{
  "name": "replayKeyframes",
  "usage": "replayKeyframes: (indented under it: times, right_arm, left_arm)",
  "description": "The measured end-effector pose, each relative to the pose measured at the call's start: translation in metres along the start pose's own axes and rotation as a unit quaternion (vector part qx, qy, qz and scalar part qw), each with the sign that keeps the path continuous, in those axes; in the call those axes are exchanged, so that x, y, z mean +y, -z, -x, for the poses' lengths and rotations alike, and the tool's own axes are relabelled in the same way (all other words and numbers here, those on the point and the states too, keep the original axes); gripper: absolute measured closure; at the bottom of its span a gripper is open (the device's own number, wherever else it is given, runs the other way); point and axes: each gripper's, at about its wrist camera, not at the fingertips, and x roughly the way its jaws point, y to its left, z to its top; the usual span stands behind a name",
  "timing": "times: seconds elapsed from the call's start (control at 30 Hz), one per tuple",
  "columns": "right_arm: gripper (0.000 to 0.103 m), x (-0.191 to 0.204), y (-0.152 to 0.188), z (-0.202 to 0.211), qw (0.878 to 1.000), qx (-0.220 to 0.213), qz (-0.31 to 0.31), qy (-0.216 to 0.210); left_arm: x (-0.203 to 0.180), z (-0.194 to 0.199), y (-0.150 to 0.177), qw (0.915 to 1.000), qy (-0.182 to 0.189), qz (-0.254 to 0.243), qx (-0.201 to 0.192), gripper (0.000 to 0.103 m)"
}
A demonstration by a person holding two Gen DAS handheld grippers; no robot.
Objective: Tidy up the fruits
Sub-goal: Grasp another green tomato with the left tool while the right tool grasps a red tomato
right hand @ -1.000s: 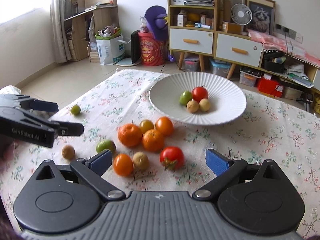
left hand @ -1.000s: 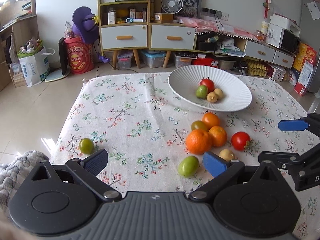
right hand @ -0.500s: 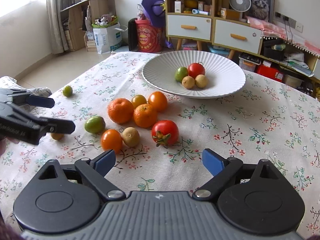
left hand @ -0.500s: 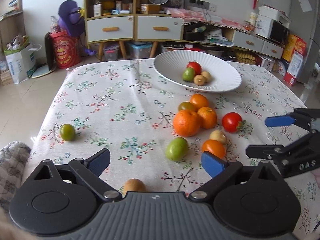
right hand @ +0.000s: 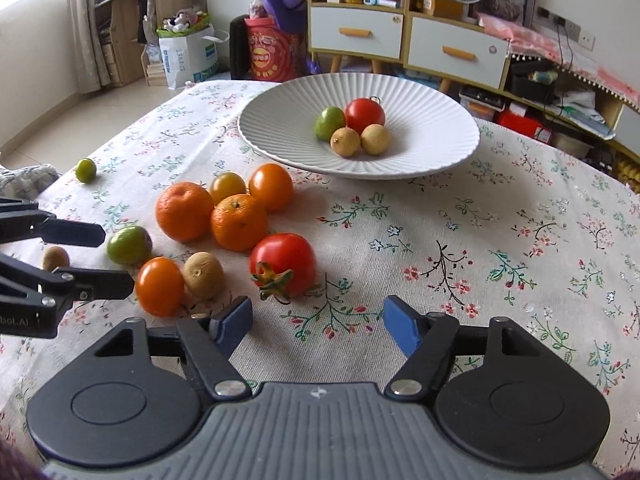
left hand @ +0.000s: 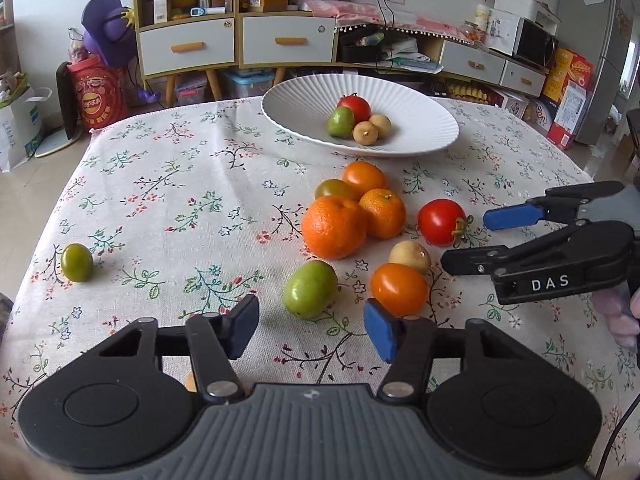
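A floral tablecloth covers the table, and a white ribbed bowl sits in the upper middle of both views, holding a red tomato, a green fruit and two small tan fruits bunched together. Below the bowl, in the centre of the left wrist view, loose fruit lies on the cloth: a large orange touching a smaller orange, another orange fruit and a yellow-green tomato behind them, a red tomato with a green stem to the right, a tan fruit, an orange tomato and a green plum-like fruit. A small green fruit lies alone at the left edge. The left gripper sits at the bottom of its view, its jaws closing with the pads apart, the green plum-like fruit just ahead and nothing pressed between them. The right gripper is likewise closing with its pads apart over bare cloth, the stemmed tomato just beyond them.
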Motion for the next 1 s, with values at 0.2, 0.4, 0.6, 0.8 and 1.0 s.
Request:
replayKeyframes:
  times: [0.2,0.4,0.6,0.8,1.0]
  right_arm:
    - [0.038,0.006,-0.005,-0.002,1.000,-0.008,0.015,-0.002]
    - [0.055,0.012,-0.008,-0.002,0.999,-0.017,0.026,-0.010]
    - [0.069,0.016,-0.009,0.000,0.999,-0.020,0.030,-0.018]
    - [0.069,0.016,-0.010,0.001,0.999,-0.020,0.029,-0.020]
    - [0.069,0.012,-0.014,0.004,0.999,-0.023,0.021,-0.025]
  left_arm:
    - [-0.005,-0.004,-0.001,1.0000,-0.003,-0.009,0.002,0.050]
    - [-0.010,-0.005,-0.003,0.9999,-0.003,-0.015,-0.001,0.060]
    - [-0.014,-0.007,-0.006,0.9998,-0.002,-0.019,-0.002,0.066]
    - [-0.015,-0.007,-0.007,0.9998,-0.002,-0.019,-0.002,0.066]
    - [-0.015,-0.004,-0.009,0.9999,0.000,-0.015,-0.006,0.066]
